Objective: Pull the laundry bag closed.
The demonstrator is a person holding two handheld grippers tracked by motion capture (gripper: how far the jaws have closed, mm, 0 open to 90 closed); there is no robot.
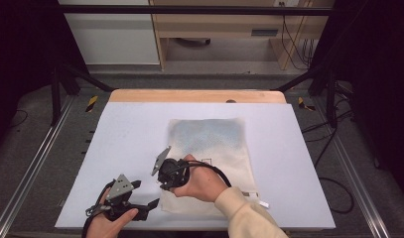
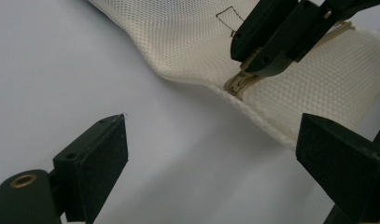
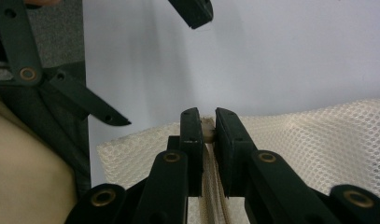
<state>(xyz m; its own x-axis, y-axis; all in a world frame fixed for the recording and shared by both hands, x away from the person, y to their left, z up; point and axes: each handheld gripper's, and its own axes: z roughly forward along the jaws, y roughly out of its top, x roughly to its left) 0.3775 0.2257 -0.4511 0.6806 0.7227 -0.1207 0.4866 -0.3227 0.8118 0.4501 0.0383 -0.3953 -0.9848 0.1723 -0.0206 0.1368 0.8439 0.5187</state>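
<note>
Cream mesh laundry bag (image 1: 209, 148) lies flat on the white bench (image 1: 115, 148), a little right of centre, its near edge lifted in a slight ridge. Right tongs (image 3: 207, 128) are clamped on the zipper pull (image 3: 207, 133) at that near edge, jaws nearly together with the tan tab between them; in the left gripper view the same tongs (image 2: 253, 58) sit on the bunched zipper end (image 2: 239, 84). Left tongs (image 2: 211, 149) stand wide, holding nothing, hovering over bare bench just beside the bag edge; in the high view they (image 1: 140, 203) are at the near-left of the bag. Judged progress: pull is gripped, the unzipping or zipping travel looks barely begun, and the left side likely has yet to pin the fabric. Whether the zipper is open or closed along its length cannot be told. Bag contents, a bluish patch (image 1: 207, 131) through the mesh, are too blurred to identify. The person's right hand (image 1: 199, 181) covers part of the near edge.
</note>
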